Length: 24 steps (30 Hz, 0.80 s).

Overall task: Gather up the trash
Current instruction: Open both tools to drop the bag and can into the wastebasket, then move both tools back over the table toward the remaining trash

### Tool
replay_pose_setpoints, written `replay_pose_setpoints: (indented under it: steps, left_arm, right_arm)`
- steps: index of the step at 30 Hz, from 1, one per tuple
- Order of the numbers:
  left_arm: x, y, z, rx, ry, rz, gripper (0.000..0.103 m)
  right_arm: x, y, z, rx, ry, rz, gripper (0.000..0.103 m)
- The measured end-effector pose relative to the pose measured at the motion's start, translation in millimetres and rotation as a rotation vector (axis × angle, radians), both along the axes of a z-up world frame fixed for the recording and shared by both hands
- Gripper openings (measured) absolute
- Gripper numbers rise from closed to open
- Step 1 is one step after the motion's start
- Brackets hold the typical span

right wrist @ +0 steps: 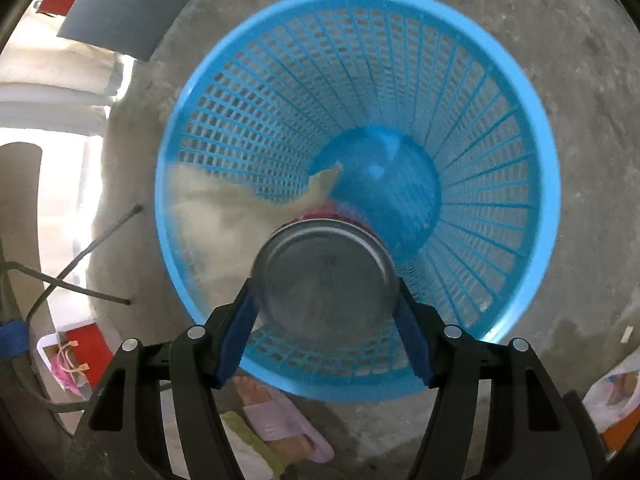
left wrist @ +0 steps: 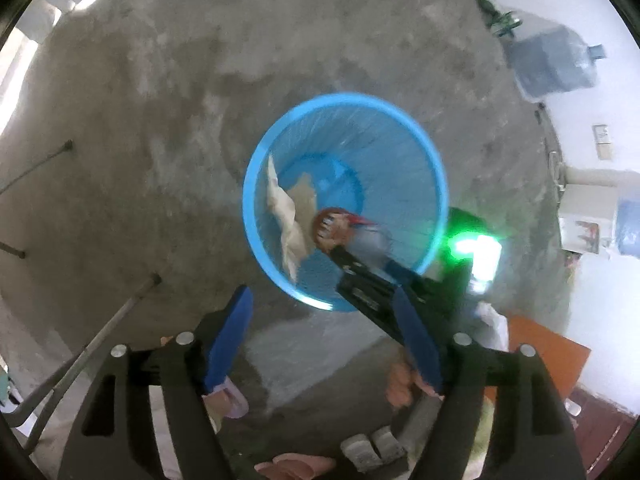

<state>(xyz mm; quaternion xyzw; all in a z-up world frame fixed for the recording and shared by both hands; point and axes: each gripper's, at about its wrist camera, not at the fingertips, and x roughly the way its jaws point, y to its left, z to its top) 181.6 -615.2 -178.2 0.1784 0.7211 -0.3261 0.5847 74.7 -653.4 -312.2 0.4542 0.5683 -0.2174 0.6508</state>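
Right gripper (right wrist: 326, 300): jaws closed on can (right wrist: 326, 276) above blue basket (right wrist: 500, 120). Can long axis points down into basket, silver end toward camera; far end hidden. Crumpled paper (right wrist: 224, 216) inside basket, blurred, probably tissue. Left gripper (left wrist: 328, 336): jaws wide apart, holding nothing.

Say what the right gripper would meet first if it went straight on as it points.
The right gripper, shut on a can, points down into the blue basket. The can would probably meet the crumpled paper or the basket's bottom first; depth is unclear.
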Motion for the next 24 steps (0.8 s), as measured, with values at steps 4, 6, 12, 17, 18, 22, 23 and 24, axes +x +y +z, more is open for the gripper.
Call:
replay_pose_setpoints:
  steps: [4, 6, 12, 17, 18, 22, 23, 24]
  left_arm:
    - [-9.0, 8.0, 49.2, -0.056, -0.037, -0.022, 0.074]
    - [-15.2, 15.5, 75.2, -0.091, -0.051, -0.033, 0.074]
    - [-38.1, 54.8, 165.4, -0.248, -0.142, -0.096, 0.077]
    - [-49.1, 123.7, 225.5, -0.366, -0.245, -0.081, 0.080]
    - [-51.9, 141.7, 234.6, -0.391, -0.261, -0.067, 0.080]
    - [-62.9, 204.7, 252.5, -0.444, -0.311, -0.030, 0.081]
    - [-67.2, 229.0, 257.3, -0.467, -0.331, -0.020, 0.081]
    - [-68.4, 242.0, 259.9, -0.481, -0.343, -0.016, 0.081]
  right_arm:
    - [-1.8, 1.8, 10.4, -0.025, -0.009, -0.017, 0.064]
    - [-8.3, 2.1, 19.4, -0.035, -0.033, -0.028, 0.064]
    - [-48.4, 16.7, 86.1, -0.138, -0.138, -0.035, 0.064]
    - [-100.4, 39.7, 131.1, -0.207, -0.226, -0.074, 0.066]
    - [-107.8, 46.2, 138.3, -0.213, -0.236, -0.082, 0.066]
    - [-139.3, 72.5, 167.6, -0.236, -0.283, -0.105, 0.067]
    - [-146.3, 80.6, 175.0, -0.246, -0.292, -0.101, 0.067]
    - [-149.4, 86.4, 176.5, -0.260, -0.296, -0.095, 0.068]
